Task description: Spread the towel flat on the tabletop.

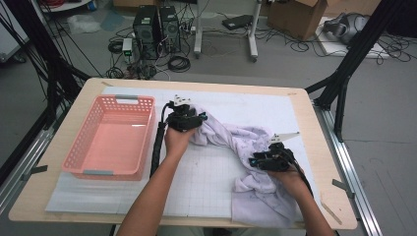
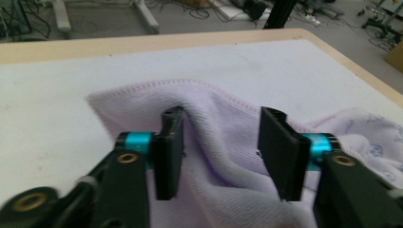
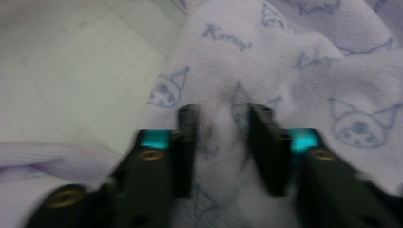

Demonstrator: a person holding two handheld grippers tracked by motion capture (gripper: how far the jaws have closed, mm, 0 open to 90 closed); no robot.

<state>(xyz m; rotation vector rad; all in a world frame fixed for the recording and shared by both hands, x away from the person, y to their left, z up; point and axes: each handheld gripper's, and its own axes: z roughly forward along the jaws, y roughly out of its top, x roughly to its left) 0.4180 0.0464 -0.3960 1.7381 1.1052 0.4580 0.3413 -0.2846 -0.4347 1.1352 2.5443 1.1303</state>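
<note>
While the lilac towel (image 1: 241, 147) lies rumpled across the table (image 1: 305, 118), beside the pink basket (image 1: 114, 137), folding looks barely begun: left gripper (image 2: 221, 152) spread over its hem, right gripper (image 3: 221, 142) seemingly pinching a fold, though blurred.

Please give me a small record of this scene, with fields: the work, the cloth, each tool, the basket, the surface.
work: handling a lilac towel on a table
towel: crumpled, printed with small cat faces, lying right of centre
left tool: jaws apart, over the towel's hemmed far end, a fold rising between them without being pressed
right tool: jaws on either side of a bunch of towel; pinch not clear through blur
basket: pink, perforated, nothing in it, at the left
surface: white gridded mat on a wooden table
</note>
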